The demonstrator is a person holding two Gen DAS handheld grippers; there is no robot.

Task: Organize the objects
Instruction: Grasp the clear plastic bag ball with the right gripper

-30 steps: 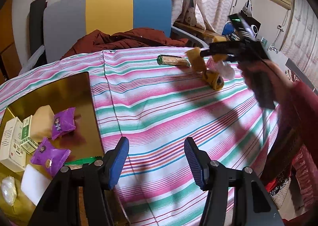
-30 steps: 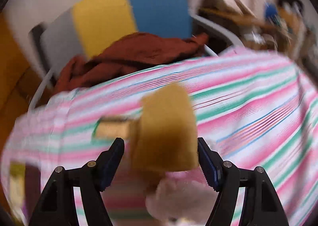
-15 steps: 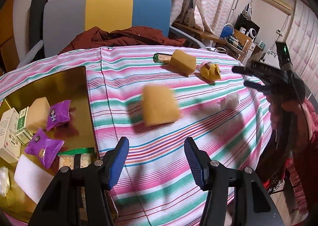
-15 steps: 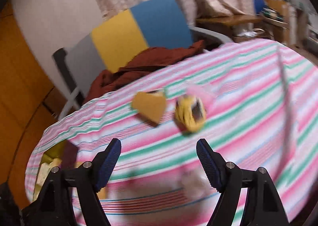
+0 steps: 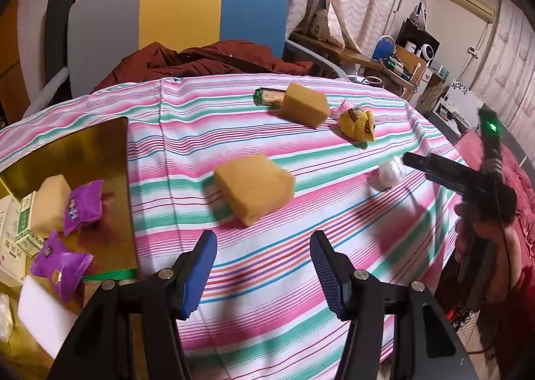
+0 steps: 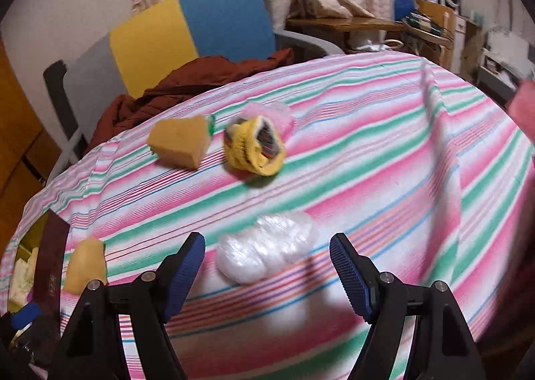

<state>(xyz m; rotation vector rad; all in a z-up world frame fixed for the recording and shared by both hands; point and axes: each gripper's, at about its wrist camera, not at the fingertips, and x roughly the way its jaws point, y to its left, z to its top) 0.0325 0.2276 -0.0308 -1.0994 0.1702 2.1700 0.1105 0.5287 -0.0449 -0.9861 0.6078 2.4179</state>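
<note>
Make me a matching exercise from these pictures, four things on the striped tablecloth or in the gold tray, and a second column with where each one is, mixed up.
Things:
1. near sponge
2. yellow sock bundle
3. white plastic wad
4. purple snack packets

Places:
A. in the gold tray
B. just ahead of the open right gripper
C. ahead of the open left gripper
D. right of the far sponge

Pairs: 1-C, 2-D, 3-B, 4-A

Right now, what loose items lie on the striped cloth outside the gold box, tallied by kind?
Yellow sponge blocks: 2
Green-wrapped snack bar: 1
Yellow plush toy: 1
Pink wrapper: 1
White plastic bundle: 1
Total: 6
</note>
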